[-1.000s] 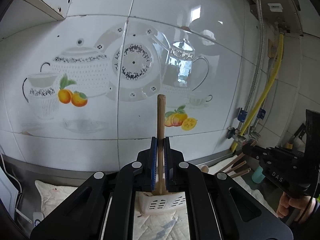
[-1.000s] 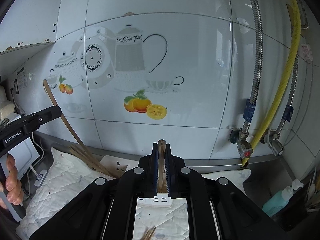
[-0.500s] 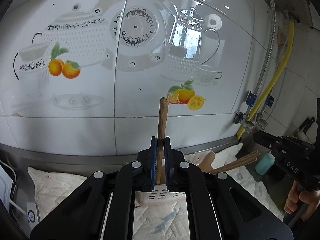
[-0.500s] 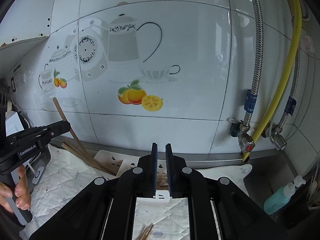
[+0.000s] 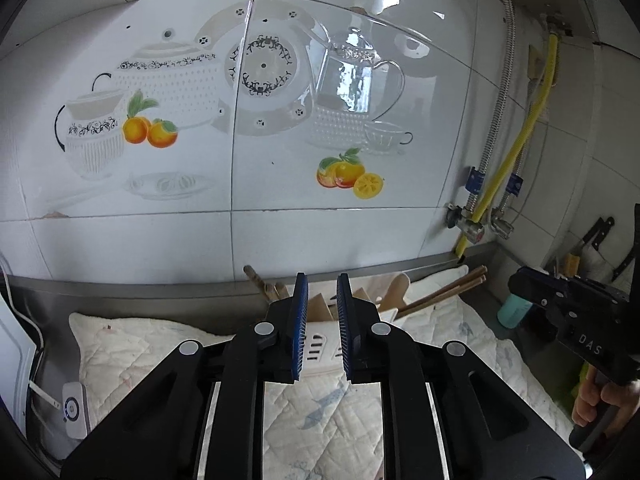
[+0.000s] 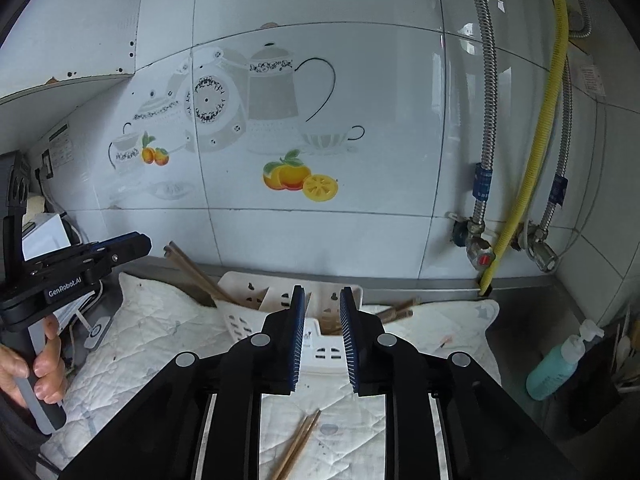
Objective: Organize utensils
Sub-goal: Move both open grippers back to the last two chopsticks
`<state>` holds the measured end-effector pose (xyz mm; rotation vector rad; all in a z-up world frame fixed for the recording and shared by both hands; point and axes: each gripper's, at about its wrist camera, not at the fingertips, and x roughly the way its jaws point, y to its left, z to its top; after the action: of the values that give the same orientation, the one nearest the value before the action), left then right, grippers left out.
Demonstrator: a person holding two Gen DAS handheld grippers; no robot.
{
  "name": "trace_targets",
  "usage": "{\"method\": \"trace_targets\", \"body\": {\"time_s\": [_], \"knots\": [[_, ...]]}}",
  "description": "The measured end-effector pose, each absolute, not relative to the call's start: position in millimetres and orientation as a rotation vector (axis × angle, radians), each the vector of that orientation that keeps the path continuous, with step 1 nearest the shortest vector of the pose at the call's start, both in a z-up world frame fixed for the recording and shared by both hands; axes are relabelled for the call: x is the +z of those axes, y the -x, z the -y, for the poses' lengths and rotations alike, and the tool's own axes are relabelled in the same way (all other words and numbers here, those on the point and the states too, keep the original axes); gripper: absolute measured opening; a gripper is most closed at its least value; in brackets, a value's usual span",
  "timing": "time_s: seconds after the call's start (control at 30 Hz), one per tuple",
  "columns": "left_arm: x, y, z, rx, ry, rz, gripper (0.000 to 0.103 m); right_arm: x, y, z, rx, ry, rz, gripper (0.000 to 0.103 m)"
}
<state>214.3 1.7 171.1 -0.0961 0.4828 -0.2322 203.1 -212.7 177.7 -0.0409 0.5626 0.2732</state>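
Both tools are hanging spread & empty over the white holder [image 6: 320, 350], left tool [image 5: 321, 312] & right tool [image 6: 322, 316]; chopsticks [image 6: 298, 444] are lying loose on the tabletop quilt [image 6: 160, 332], prob. next pickup.

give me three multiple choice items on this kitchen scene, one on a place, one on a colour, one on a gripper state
1. Where do the loose chopsticks lie?
A. on the quilted cloth, nearer the camera than the white holder
B. inside the teal bottle
C. hanging on the wall

2. What colour is the hose running down the tiled wall?
A. red
B. yellow
C. black

3. How do the right gripper jaws stand?
A. shut on a spoon
B. shut on a chopstick
C. open, holding nothing

Key: 1 A, the pair rests on the cloth below the gripper; 2 B, it is plainly yellow beside the steel hoses; 3 C, a clear gap shows between the blue pads.
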Motion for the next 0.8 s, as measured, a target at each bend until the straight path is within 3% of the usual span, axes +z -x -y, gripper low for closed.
{"method": "trace_targets", "body": {"time_s": [0.3,0.8], "knots": [[155.9,-149.2,1.6,-0.247,0.045,-0.469,0.031,153.5,-142.4,219.0,0.299,0.006,-0.599,0.018],[105.3,-100.1,11.6,-0.280,0.039,-0.564,0.032,177.1,-81.2,249.1,0.310,-0.057,-0.564,0.019]]}}
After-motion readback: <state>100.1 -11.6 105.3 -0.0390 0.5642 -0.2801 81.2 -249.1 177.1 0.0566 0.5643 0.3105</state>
